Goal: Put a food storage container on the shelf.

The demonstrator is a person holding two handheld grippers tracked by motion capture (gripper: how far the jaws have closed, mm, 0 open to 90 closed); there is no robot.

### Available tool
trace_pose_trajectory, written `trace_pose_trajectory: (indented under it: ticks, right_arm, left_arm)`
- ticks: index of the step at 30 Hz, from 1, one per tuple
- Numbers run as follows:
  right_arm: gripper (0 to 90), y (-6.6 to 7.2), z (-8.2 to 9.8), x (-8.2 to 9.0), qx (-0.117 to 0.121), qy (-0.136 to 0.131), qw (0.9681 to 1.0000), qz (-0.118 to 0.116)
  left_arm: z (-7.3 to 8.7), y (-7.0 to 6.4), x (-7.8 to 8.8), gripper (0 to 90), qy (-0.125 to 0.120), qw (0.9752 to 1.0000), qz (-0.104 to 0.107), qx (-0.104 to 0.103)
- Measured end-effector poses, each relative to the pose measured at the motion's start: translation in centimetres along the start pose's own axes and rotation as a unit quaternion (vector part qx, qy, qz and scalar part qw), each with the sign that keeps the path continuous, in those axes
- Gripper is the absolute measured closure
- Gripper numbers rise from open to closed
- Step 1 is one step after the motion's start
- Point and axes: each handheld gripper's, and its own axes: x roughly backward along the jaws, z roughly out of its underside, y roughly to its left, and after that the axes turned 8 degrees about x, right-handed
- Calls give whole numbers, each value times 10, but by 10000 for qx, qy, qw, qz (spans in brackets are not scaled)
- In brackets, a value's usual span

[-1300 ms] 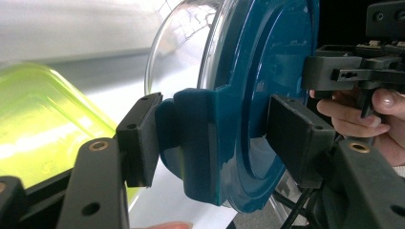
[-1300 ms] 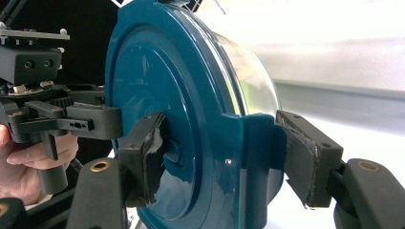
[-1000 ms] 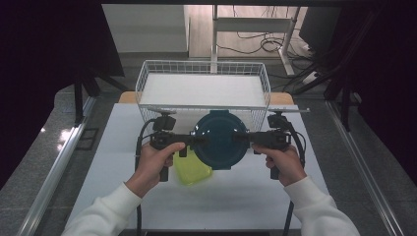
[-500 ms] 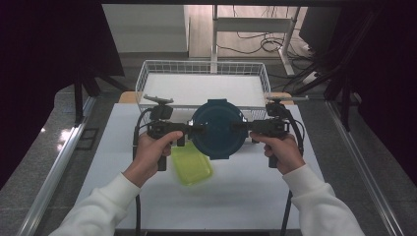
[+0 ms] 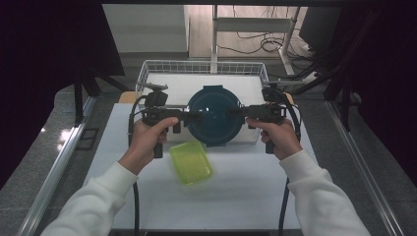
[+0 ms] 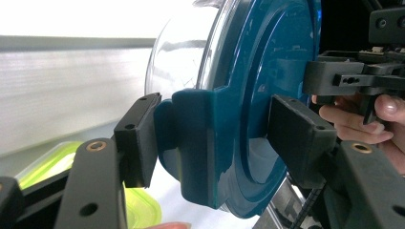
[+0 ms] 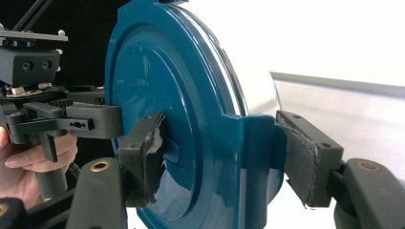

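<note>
Both tools, left tool (image 5: 196,116) and right tool (image 5: 235,112), clamp opposite edges of the teal lidded container (image 5: 214,116), held between them above the wire basket (image 5: 147,73) ahead.

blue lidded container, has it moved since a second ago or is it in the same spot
Yes. The blue lidded container, clamped between the left gripper and right gripper, has moved away from the person, now overlapping the wire basket.

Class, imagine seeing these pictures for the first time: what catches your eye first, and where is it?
A round teal-lidded container is held above the table's far edge, in front of the wire basket, clamped on opposite latches by the left gripper and right gripper. Below it, a lime-green lid lies on the white table.
</note>
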Motion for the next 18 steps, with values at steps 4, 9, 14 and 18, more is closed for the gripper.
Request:
trace_pose_trajectory:
  ticks: [4,9,14,18]
  right_arm:
    - [362,0,-8,-2,21,11,10000,7]
    - [362,0,-16,-4,33,-2,10000,-13]
    - [362,-2,-26,-6,63,-55,9999,-70]
    - [362,-3,-32,-8,91,-69,9999,-91]
  left_arm:
    - [-5,1,2,379,-31,10000,-2,-2]
    - [-14,0,4,379,-62,10000,-37,-33]
    - [-24,-2,6,380,-102,9999,-71,-74]
    - [-33,-3,8,380,-138,9998,-98,-101]
